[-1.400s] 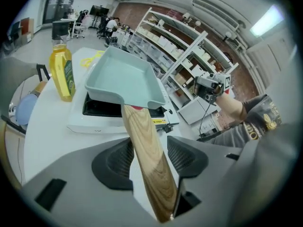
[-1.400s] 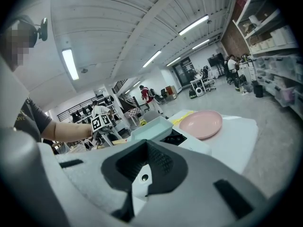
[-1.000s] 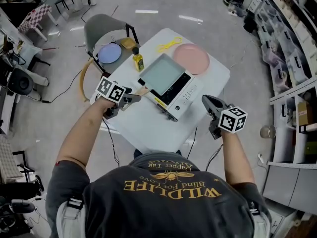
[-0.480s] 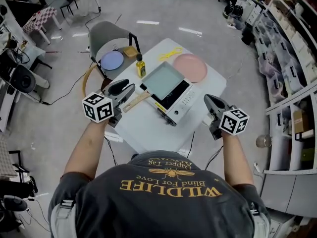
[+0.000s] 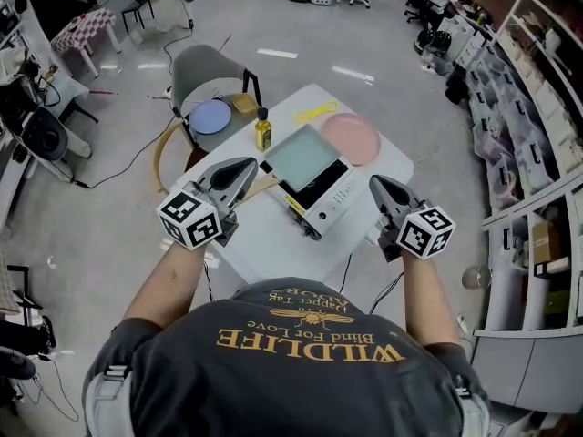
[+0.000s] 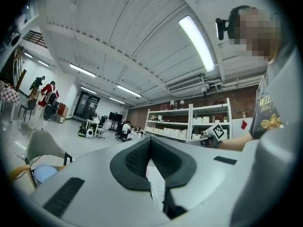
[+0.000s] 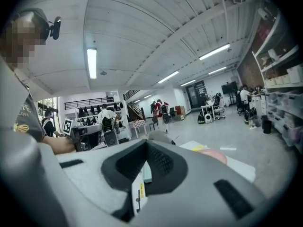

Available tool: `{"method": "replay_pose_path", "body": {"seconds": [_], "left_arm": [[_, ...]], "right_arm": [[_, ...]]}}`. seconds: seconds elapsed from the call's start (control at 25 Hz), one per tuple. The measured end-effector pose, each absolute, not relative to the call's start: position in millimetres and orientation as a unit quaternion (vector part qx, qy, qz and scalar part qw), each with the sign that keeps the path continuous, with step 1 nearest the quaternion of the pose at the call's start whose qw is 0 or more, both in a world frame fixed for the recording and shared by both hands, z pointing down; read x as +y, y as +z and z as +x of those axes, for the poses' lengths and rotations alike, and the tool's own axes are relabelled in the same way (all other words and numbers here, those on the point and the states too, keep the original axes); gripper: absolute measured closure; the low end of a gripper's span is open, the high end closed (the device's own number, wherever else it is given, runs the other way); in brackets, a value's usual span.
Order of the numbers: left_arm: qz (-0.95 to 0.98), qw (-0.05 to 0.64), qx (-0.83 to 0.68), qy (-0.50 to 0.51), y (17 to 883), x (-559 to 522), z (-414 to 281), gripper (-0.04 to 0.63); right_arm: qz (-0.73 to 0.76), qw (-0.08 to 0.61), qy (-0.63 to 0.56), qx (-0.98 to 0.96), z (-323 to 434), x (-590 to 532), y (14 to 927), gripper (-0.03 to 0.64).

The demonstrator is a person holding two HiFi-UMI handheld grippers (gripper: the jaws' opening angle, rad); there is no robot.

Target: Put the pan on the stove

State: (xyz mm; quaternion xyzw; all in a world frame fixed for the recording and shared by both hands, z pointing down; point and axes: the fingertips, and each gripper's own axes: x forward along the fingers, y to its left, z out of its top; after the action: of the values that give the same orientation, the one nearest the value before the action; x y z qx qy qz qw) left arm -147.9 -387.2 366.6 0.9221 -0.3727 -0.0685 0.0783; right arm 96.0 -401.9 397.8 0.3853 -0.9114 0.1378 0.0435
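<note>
A square grey-green pan (image 5: 300,155) rests on the white stove (image 5: 328,197) in the middle of the white table (image 5: 273,239). Its wooden handle (image 5: 263,184) sticks out to the left. My left gripper (image 5: 244,166) hovers just left of the handle, raised off the table, jaws shut and empty. In its own view the left gripper (image 6: 150,139) shows pads pressed together, pointing level across the room. My right gripper (image 5: 377,186) is held right of the stove, also shut on nothing. The right gripper (image 7: 146,144) shows its pads meeting too.
A pink plate (image 5: 351,137) lies behind the stove. A yellow-capped bottle (image 5: 263,130) stands at the table's back left, near a yellow cord (image 5: 314,112). A chair (image 5: 208,71) carries a blue plate (image 5: 210,116). Shelving (image 5: 537,144) lines the right.
My left gripper has drawn back from the pan handle, lifted, and its jaws have gone from wide open to shut. The pan stays on the stove. The right gripper has barely moved.
</note>
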Motion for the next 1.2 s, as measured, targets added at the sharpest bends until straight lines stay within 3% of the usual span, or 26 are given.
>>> {"method": "replay_pose_path", "body": {"seconds": [1.2], "left_arm": [[0.928, 0.041, -0.37, -0.021, 367, -372, -137, 0.595]], "right_arm": [[0.368, 0.062, 0.133, -0.918, 83, -393, 398, 0.617]]}}
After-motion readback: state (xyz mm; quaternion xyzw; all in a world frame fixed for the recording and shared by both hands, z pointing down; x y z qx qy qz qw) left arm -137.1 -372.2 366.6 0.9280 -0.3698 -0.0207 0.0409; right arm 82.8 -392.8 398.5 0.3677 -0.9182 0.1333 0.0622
